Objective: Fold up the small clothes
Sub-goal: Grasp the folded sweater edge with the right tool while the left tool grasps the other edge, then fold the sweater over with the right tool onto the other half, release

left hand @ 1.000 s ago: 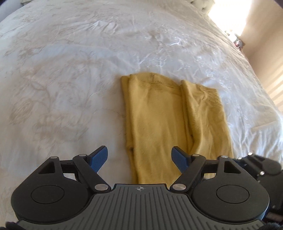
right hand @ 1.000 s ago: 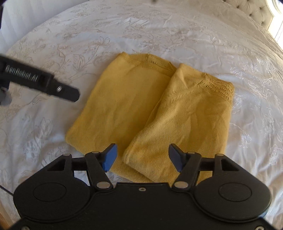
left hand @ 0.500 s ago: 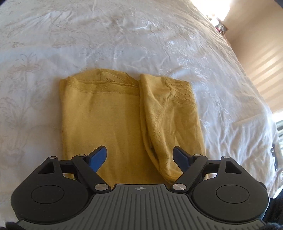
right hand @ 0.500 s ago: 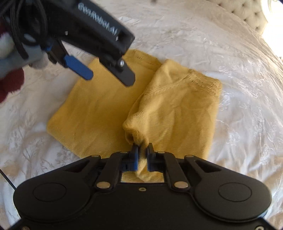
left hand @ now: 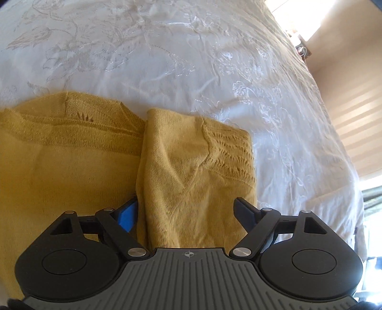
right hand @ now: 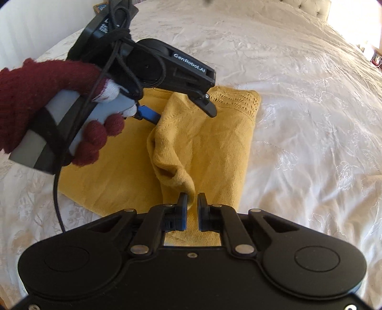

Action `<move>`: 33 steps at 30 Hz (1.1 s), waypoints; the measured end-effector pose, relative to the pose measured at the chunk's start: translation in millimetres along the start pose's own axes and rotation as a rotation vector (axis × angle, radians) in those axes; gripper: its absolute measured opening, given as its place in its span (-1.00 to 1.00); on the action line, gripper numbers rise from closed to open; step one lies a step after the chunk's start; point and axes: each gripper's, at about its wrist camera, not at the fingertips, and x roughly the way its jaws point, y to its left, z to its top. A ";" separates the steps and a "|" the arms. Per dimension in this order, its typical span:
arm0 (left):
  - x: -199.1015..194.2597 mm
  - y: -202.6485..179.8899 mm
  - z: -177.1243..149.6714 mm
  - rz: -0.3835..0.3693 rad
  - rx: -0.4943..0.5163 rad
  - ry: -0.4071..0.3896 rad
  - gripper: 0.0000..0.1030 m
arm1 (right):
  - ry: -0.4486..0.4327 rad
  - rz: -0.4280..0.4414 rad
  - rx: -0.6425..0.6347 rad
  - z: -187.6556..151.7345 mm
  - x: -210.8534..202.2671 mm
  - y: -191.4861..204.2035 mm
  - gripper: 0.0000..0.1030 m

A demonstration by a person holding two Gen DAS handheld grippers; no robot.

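Observation:
A mustard-yellow knit garment (left hand: 71, 171) lies on the white bedspread, its right part folded over as a flap (left hand: 191, 171). My left gripper (left hand: 186, 211) is open, its fingers straddling the near end of that flap, low over the cloth. In the right wrist view the garment (right hand: 214, 152) lies ahead, and my right gripper (right hand: 192, 202) is shut on the flap's near corner, which is lifted a little. The left gripper (right hand: 181, 112) shows there too, held by a red-gloved hand (right hand: 35, 107) over the garment's far part.
The embroidered white bedspread (left hand: 167, 52) spreads all around the garment. A tufted headboard (right hand: 308, 7) is at the far right in the right wrist view. A beige wall (left hand: 353, 90) and a sunlit window stand beyond the bed's right side.
My left gripper has moved closer and lower over the garment, now straddling the flap. My right gripper shut on the flap's near corner and has raised it slightly.

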 end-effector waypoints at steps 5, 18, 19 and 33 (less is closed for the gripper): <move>5.1 -8.2 10.8 0.036 0.088 0.032 0.33 | -0.002 0.013 -0.058 -1.1 8.7 12.6 -0.52; 15.9 -10.1 22.2 0.052 0.114 0.048 0.31 | -0.001 0.008 -0.184 4.6 41.1 51.7 0.05; 16.4 -11.4 22.0 0.068 0.116 0.038 0.16 | -0.003 0.011 -0.185 4.6 41.1 52.3 -0.05; -75.8 -36.8 28.9 0.082 0.347 -0.100 -0.78 | -0.160 0.124 -0.076 19.3 -45.8 51.5 -0.80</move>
